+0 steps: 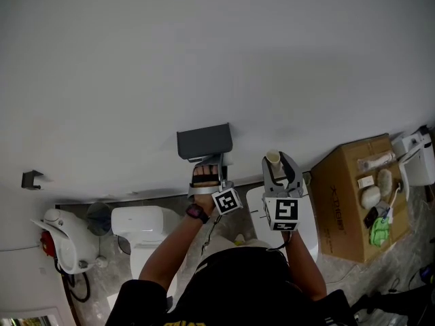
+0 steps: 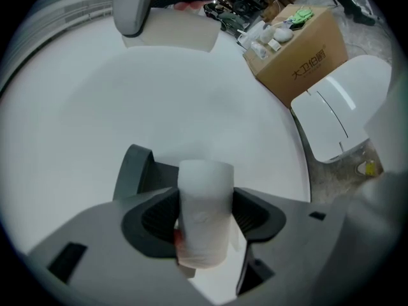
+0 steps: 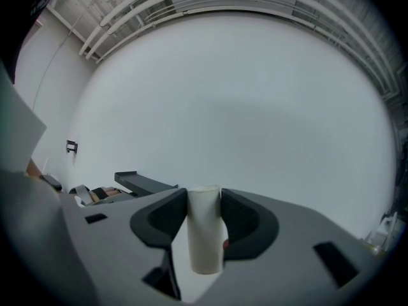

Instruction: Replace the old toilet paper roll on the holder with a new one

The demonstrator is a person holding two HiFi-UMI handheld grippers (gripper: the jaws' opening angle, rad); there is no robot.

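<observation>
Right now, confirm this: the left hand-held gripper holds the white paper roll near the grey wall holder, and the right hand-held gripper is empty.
The right hand-held gripper is not empty: the right gripper view shows its jaws shut on a bare cardboard tube. The rest stands: the left hand-held gripper holds the white paper roll near the grey wall holder.

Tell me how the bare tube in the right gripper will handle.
The tube looks thin-walled and hollow, so probably very light and easily crushed by a hard squeeze. Being round, it may roll if laid on its side.
</observation>
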